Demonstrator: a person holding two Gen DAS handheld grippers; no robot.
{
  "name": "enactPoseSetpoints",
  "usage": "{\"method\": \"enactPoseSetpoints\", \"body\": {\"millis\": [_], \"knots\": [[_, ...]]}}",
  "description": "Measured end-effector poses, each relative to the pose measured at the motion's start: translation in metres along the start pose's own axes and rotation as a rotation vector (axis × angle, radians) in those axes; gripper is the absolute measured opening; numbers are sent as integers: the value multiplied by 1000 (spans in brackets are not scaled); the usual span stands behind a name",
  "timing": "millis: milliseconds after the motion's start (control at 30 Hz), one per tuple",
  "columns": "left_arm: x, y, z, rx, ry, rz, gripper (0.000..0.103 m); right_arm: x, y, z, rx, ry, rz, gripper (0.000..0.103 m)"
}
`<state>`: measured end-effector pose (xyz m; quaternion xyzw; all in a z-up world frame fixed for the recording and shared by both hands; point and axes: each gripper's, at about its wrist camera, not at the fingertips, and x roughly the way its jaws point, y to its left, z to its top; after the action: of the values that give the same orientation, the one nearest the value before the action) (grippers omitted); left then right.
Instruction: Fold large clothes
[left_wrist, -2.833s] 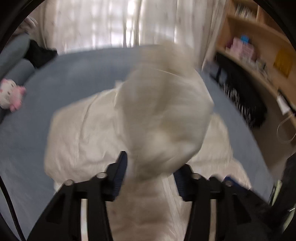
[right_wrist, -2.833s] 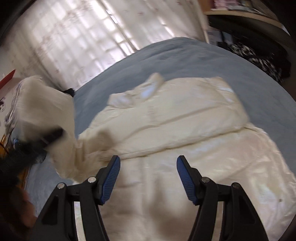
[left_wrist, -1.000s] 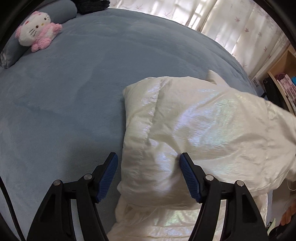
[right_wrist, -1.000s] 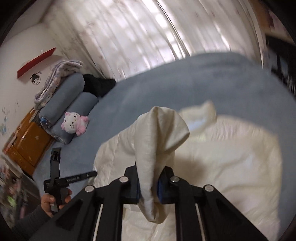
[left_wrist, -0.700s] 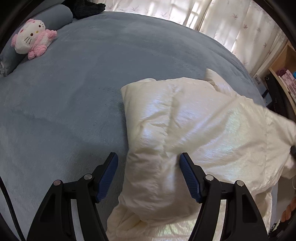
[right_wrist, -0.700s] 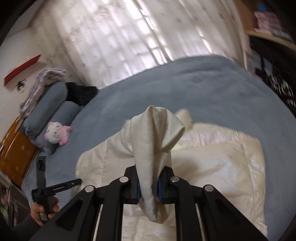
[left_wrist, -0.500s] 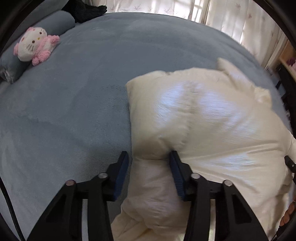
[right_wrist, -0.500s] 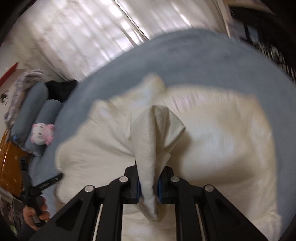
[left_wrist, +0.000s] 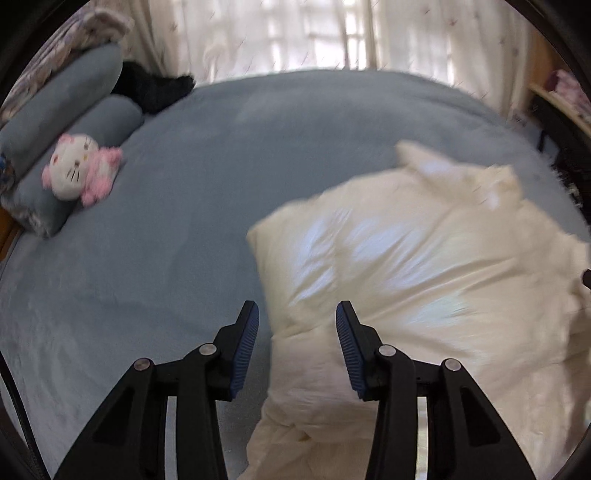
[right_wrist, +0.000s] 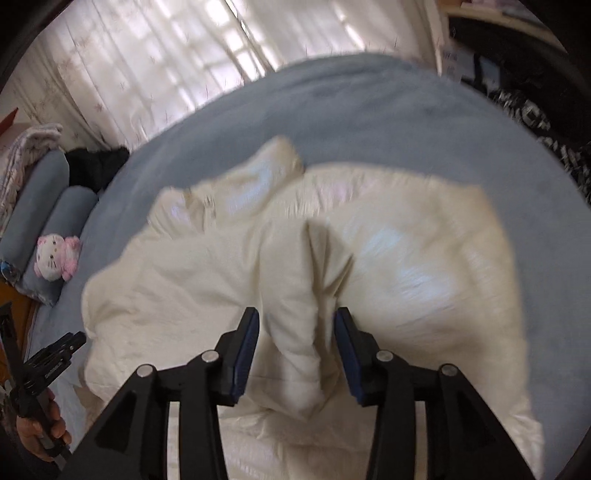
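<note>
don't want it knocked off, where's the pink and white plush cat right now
The plush cat lies at the left edge of both wrist views, resting on the blue-grey bolster pillows on the bed, apart from the cream jacket.

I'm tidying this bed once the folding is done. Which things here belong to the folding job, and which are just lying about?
Part of the job:
- cream puffy jacket
- right tongs, just opened, sleeve fold loose between them
- left tongs, open over the jacket's edge

Lying about:
- pink-and-white plush cat
- grey-blue bolster pillows
- black garment
</note>
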<state>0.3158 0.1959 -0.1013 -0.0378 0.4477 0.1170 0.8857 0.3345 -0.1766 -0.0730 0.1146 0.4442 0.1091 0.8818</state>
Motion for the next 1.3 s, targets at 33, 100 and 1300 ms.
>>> {"method": "enactPoseSetpoints", "body": {"millis": [33,100,1300], "knots": [[-7,-4,3,6,-15,-14,42,-9,5,2,-12,-33,18,45],[-20,-18,10,17,-47,-38,42,-18,22,6,-55,-61,55,45],[46,-49,12,0,-30,-76,36,39,25,8,-152,-46,-1,26]]}}
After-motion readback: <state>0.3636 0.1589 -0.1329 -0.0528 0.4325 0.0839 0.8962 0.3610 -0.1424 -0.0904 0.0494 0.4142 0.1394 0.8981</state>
